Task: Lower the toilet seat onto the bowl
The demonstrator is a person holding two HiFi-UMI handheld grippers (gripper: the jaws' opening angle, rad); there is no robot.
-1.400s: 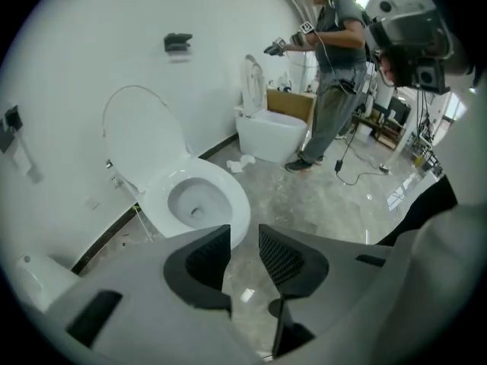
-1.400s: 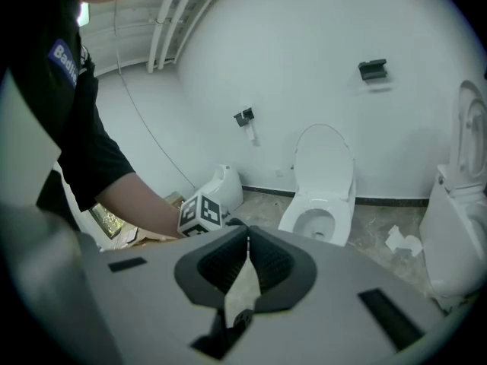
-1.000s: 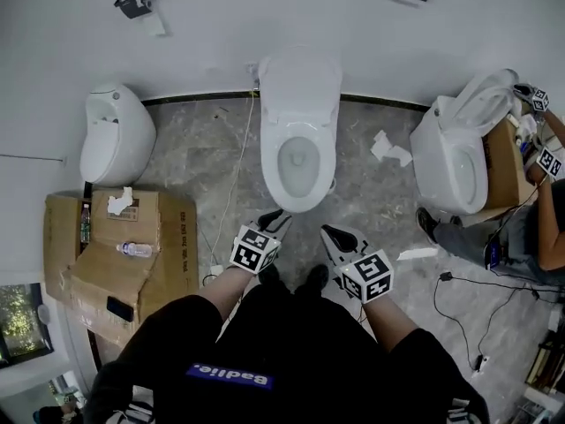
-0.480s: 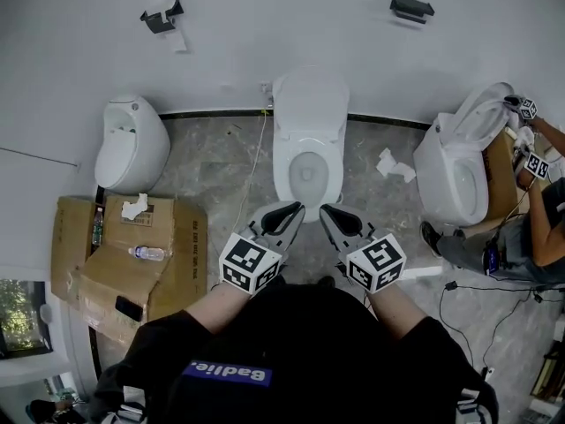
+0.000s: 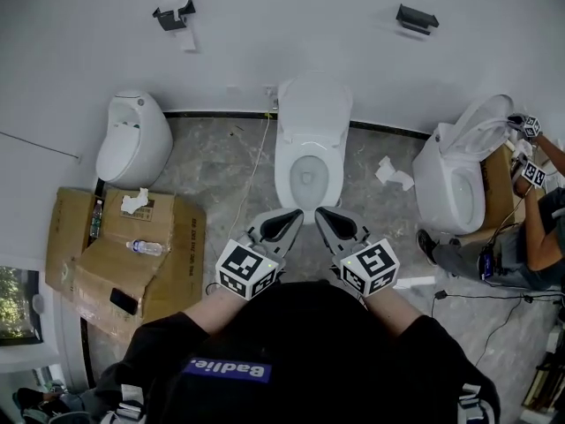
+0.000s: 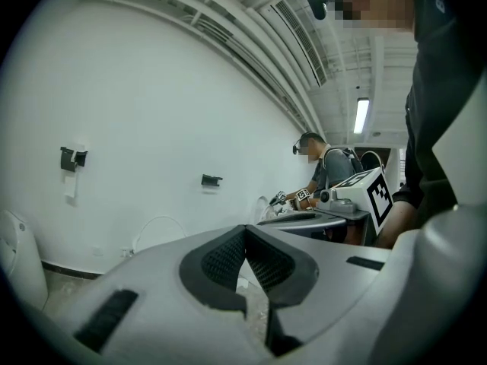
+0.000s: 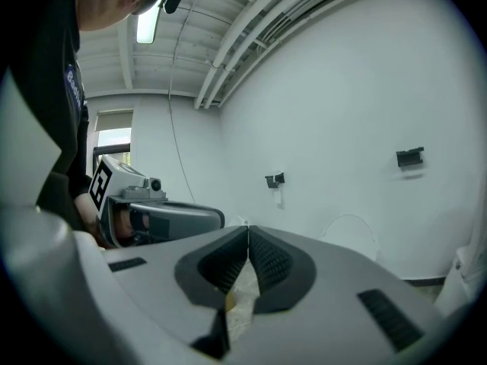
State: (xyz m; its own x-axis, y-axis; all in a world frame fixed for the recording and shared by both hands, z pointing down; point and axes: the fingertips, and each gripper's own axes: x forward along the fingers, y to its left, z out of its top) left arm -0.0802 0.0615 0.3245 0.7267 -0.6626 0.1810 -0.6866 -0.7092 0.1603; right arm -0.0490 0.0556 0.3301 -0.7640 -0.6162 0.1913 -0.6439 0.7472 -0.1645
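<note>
The white toilet (image 5: pixel 309 153) stands against the far wall in the head view. Its seat ring (image 5: pixel 284 177) seems to lie flat on the bowl, and the lid (image 5: pixel 313 104) is upright behind it. My left gripper (image 5: pixel 287 222) and right gripper (image 5: pixel 328 220) hover side by side close to my body, short of the bowl and touching nothing. Both are shut and empty. In the left gripper view the left gripper (image 6: pixel 245 230) has its pads pressed together. The right gripper (image 7: pixel 248 230) looks the same in its own view.
A white urinal-like fixture (image 5: pixel 132 140) stands at left, above a flattened cardboard box (image 5: pixel 124 254) with a bottle (image 5: pixel 141 247). At right a second toilet (image 5: pixel 455 179) is tended by another person (image 5: pixel 530 228). Crumpled paper (image 5: pixel 393 173) and cables lie on the floor.
Both grippers have risen toward the camera and drawn closer together. The left jaws have closed. The toilet looks smaller and farther away as the view pulled back.
</note>
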